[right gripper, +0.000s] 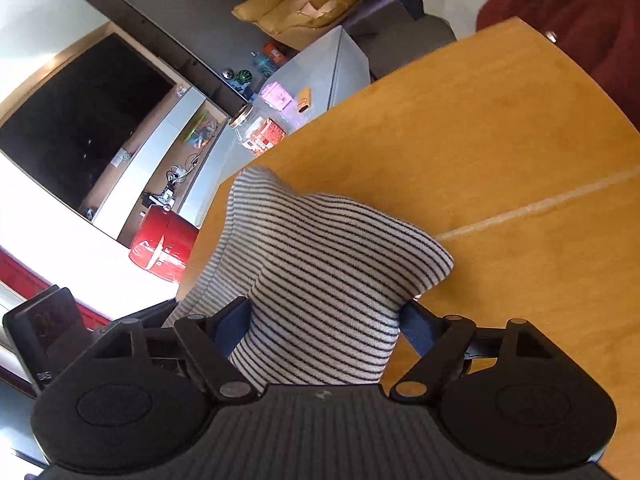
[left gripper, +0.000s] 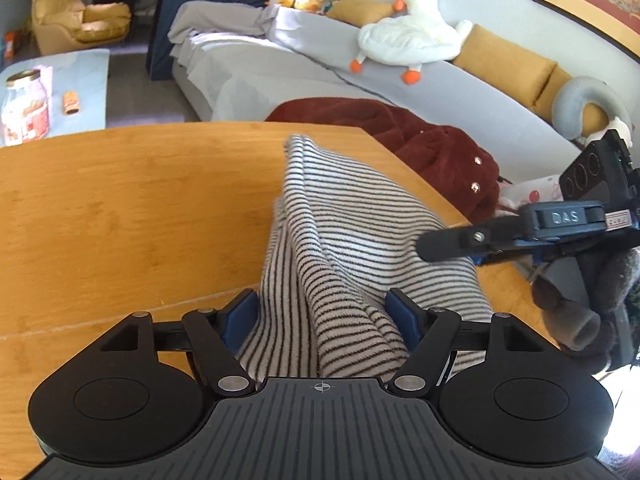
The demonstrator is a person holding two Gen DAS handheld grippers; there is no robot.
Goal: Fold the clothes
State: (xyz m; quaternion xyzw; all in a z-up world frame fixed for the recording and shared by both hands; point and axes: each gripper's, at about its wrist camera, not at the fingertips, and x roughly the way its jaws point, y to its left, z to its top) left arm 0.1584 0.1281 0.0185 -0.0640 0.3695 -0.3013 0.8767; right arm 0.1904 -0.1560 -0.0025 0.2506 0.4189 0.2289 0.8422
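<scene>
The left gripper (left gripper: 320,316) pinches a bunched fold of the striped garment (left gripper: 352,216) between its blue pads (left gripper: 240,316). The cloth rises from the wooden table (left gripper: 120,208) toward this gripper. The right gripper (right gripper: 324,320) also pinches the same striped garment (right gripper: 320,264), and here the cloth hangs over the near table edge.

Only the left wrist view shows the right gripper (left gripper: 436,242) from the side, its dark fingers pressed into the cloth. It also shows a dark red fleece coat (left gripper: 432,152) on the grey sofa (left gripper: 440,92) and a white plush goose (left gripper: 408,28).

Only the right wrist view shows a black television (right gripper: 80,120) and a red stool (right gripper: 164,244). A glass jar (right gripper: 256,128) with a metal lid holds something red and white; I cannot tell what.
</scene>
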